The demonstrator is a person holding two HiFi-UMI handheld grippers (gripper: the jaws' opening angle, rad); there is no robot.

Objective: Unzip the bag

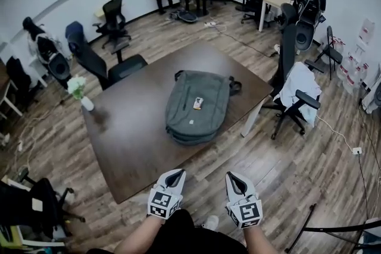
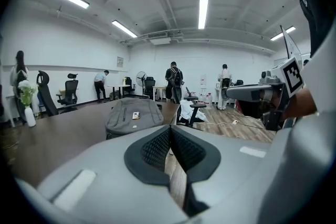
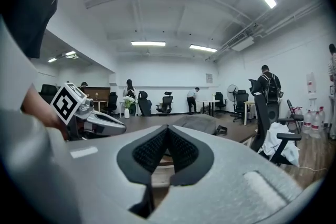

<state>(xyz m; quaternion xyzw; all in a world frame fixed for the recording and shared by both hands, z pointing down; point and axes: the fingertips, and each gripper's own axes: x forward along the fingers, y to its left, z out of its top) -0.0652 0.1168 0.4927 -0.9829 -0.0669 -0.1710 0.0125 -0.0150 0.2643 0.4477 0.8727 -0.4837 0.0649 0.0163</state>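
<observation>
A grey-green backpack (image 1: 197,105) lies flat on the dark brown table (image 1: 137,146), with a small orange tag on its top face. It also shows in the left gripper view as the backpack (image 2: 131,115) and in the right gripper view as the backpack (image 3: 199,123). My left gripper (image 1: 173,174) and right gripper (image 1: 233,176) hang side by side in front of the table's near corner, well short of the bag. Both are shut with nothing between their jaws. Seen close up, the left gripper (image 2: 170,130) and right gripper (image 3: 167,130) have their pads pressed together.
A white vase with flowers (image 1: 80,92) stands at the table's left edge. Office chairs ring the table, one at the right with a white garment (image 1: 300,92) draped over it. People stand at desks along the far wall. A cable and socket strip (image 1: 356,150) lie on the wood floor.
</observation>
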